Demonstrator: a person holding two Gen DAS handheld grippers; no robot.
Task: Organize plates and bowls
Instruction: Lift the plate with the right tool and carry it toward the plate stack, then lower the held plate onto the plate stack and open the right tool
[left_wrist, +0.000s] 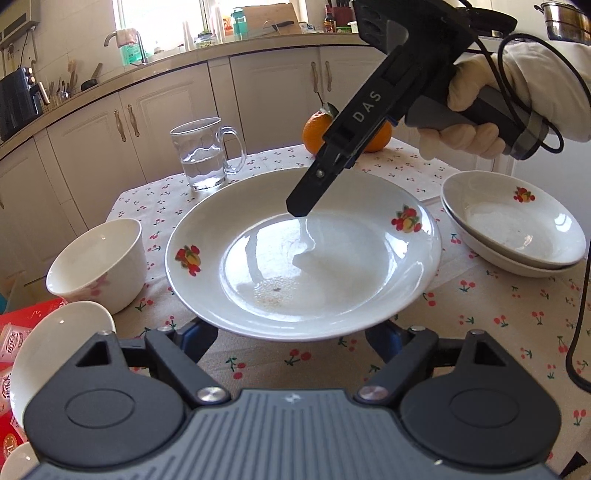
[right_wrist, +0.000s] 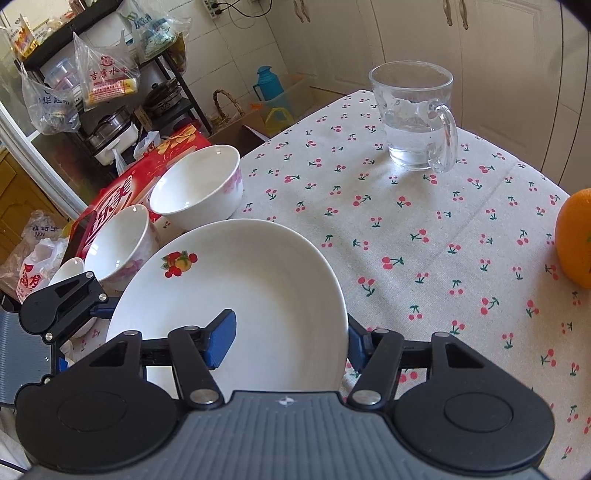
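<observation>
Plate, white with fruit decals, at the centre of the cloth-covered counter, between the two tools. Right tool: fingers astride the plate's near rim, one blue pad above the inside, the other outside the edge; whether they pinch it cannot be told. Left tool: fingers spread wide, mostly hidden under the plate's near edge. Stacked plates lie to the right of the plate, nearer the right hand; bowls sit to its left. Likely move: carry the plate rightward onto the stack, kept level.
</observation>
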